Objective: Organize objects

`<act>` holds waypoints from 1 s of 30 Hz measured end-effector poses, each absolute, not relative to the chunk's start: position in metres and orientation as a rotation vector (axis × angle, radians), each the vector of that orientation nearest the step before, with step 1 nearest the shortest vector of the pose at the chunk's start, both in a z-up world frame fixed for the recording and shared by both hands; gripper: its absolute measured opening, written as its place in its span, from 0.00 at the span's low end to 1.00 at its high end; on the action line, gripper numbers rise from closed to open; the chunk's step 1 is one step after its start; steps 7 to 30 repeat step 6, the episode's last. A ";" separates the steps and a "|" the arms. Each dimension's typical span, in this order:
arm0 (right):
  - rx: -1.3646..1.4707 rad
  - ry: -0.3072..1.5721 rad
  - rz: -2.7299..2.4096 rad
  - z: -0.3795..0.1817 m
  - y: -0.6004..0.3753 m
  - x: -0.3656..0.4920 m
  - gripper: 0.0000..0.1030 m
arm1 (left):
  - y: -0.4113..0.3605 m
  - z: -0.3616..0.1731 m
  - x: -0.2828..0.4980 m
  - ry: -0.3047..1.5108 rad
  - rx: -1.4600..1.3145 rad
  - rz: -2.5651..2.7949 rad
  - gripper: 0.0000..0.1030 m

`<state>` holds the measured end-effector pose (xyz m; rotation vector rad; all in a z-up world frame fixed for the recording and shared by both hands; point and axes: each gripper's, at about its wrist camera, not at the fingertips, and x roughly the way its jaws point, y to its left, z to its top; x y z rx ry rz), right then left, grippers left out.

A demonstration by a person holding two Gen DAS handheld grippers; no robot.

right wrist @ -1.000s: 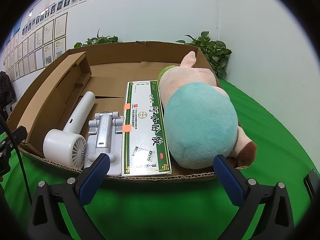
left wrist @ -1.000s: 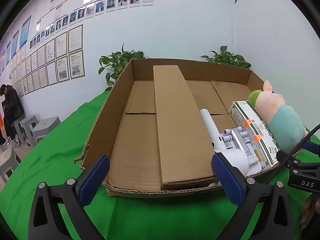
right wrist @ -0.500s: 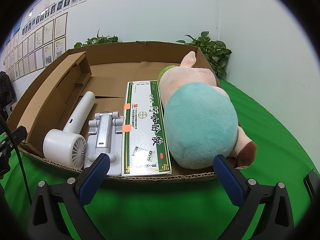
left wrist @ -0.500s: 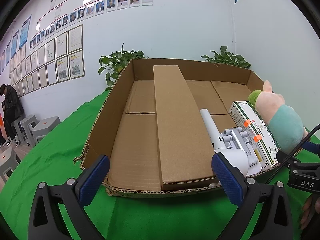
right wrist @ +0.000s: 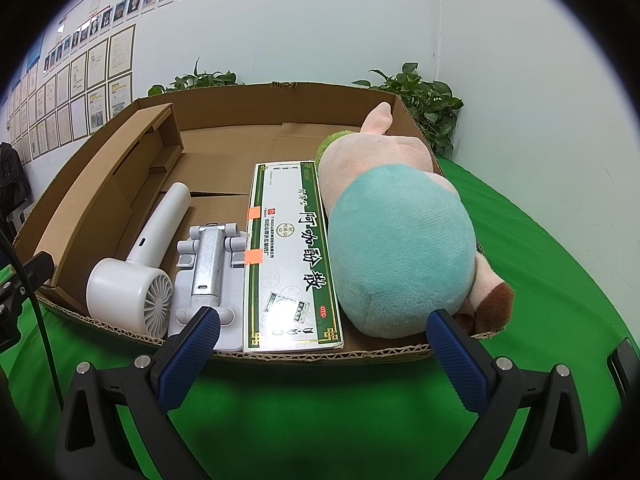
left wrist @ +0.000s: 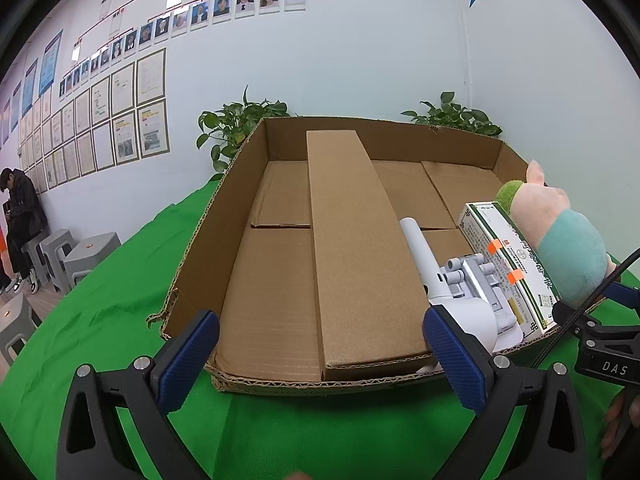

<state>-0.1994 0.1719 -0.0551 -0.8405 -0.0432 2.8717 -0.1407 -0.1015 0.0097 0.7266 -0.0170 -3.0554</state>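
A shallow cardboard tray (left wrist: 192, 280) (right wrist: 320, 356) lies on green cloth, split by a raised cardboard divider (left wrist: 352, 240) (right wrist: 100, 200). In its right part lie side by side a white hair dryer (right wrist: 136, 268) (left wrist: 440, 280), a grey folding stand (right wrist: 208, 268) (left wrist: 476, 280), a green-and-white box (right wrist: 292, 256) (left wrist: 508, 256) and a pink plush with a teal body (right wrist: 396, 248) (left wrist: 560, 236). My left gripper (left wrist: 320, 364) is open and empty before the tray's front edge. My right gripper (right wrist: 320, 356) is open and empty before the box and plush.
The tray's left part (left wrist: 268, 280) holds nothing. Potted plants (left wrist: 236, 128) (right wrist: 428, 104) stand behind the tray against the white wall. Grey stools (left wrist: 76, 252) and a person (left wrist: 20, 216) are at the far left. Green cloth (right wrist: 540, 264) stretches right of the tray.
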 end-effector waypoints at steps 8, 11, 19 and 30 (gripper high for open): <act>-0.841 -0.044 2.872 -0.055 0.172 -0.199 1.00 | -0.102 0.009 -0.141 -0.019 0.725 -3.055 1.00; -0.841 -0.044 2.872 -0.055 0.172 -0.199 1.00 | -0.102 0.009 -0.141 -0.019 0.725 -3.055 1.00; -0.841 -0.044 2.872 -0.055 0.172 -0.199 1.00 | -0.102 0.009 -0.141 -0.019 0.725 -3.055 1.00; -0.841 -0.044 2.872 -0.055 0.172 -0.199 1.00 | -0.102 0.009 -0.141 -0.019 0.725 -3.055 1.00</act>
